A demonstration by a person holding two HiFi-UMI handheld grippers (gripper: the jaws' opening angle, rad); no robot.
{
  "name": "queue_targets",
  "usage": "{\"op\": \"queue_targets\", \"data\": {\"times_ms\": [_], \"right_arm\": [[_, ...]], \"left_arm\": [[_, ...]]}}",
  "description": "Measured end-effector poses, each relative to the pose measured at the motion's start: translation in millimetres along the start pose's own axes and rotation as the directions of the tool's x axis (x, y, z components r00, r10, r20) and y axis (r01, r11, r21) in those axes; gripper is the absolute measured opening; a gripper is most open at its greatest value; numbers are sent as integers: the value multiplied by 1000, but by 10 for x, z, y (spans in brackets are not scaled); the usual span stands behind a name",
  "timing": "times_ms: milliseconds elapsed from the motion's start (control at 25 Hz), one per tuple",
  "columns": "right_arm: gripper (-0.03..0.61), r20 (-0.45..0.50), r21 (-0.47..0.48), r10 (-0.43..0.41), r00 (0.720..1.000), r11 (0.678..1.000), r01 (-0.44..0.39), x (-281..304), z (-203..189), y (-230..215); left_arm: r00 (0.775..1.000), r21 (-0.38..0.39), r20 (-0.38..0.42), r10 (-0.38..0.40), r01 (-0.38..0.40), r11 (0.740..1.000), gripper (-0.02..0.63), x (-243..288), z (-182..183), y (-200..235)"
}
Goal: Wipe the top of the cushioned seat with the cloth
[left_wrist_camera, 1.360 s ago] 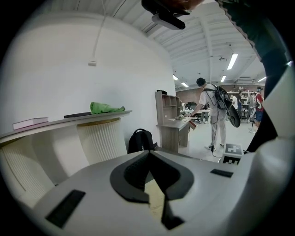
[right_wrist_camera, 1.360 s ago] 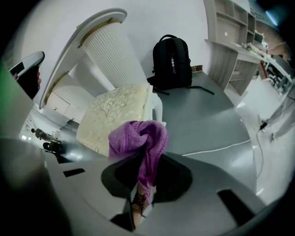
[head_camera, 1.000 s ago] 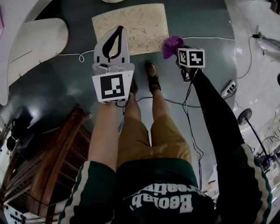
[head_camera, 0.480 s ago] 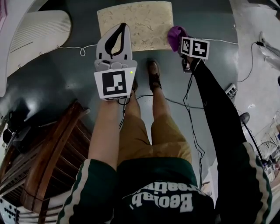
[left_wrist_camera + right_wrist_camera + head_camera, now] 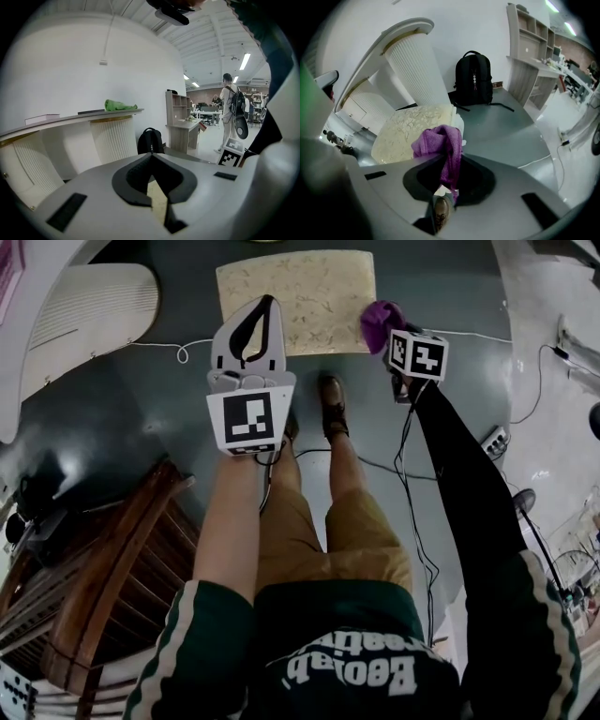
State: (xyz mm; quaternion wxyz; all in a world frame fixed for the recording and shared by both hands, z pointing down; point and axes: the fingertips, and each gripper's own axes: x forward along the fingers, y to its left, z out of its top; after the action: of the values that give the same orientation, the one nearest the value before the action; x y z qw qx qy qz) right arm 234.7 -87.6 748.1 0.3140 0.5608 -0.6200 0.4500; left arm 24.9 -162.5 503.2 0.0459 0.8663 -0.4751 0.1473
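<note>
The cushioned seat (image 5: 295, 296) is a cream, patterned square pad low on the dark floor, ahead of the person's feet. A purple cloth (image 5: 379, 319) hangs bunched from my right gripper (image 5: 386, 330), which is shut on it at the pad's near right corner. In the right gripper view the cloth (image 5: 440, 143) droops between the jaws of the right gripper (image 5: 449, 157), with the cushioned seat (image 5: 412, 131) just beyond. My left gripper (image 5: 266, 302) is shut and empty, held above the pad's near edge. In the left gripper view the left gripper (image 5: 151, 154) shows its tips touching.
A white ribbed counter base (image 5: 84, 315) curves at the left. A wooden chair (image 5: 103, 596) stands near left. Cables (image 5: 375, 465) and a power strip (image 5: 495, 440) lie on the floor at right. A black backpack (image 5: 473, 79) sits behind the pad. A person (image 5: 229, 112) stands far off.
My right gripper has carried the cloth a little forward along the pad's right corner. The left gripper stays shut over the near edge, shifted slightly right.
</note>
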Motion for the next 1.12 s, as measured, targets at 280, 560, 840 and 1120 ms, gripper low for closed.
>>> {"op": "queue_targets", "data": {"times_ms": [280, 560, 840, 1120], "right_arm": [[60, 165, -91, 70, 984, 994, -56, -428, 586, 486], [60, 392, -178, 138, 910, 981, -72, -1670, 1491, 992], [61, 579, -320, 225, 784, 947, -36, -3030, 2191, 1617], [63, 680, -425, 296, 671, 905, 31, -4050, 2485, 1953]], "left_arm": [[999, 32, 17, 29, -29, 999, 15, -121, 490, 278], [990, 33, 127, 63, -68, 997, 15, -416, 1634, 520], [967, 37, 224, 122, -133, 990, 15, -919, 2519, 727], [963, 122, 256, 82, -116, 986, 15, -1352, 2887, 548]]}}
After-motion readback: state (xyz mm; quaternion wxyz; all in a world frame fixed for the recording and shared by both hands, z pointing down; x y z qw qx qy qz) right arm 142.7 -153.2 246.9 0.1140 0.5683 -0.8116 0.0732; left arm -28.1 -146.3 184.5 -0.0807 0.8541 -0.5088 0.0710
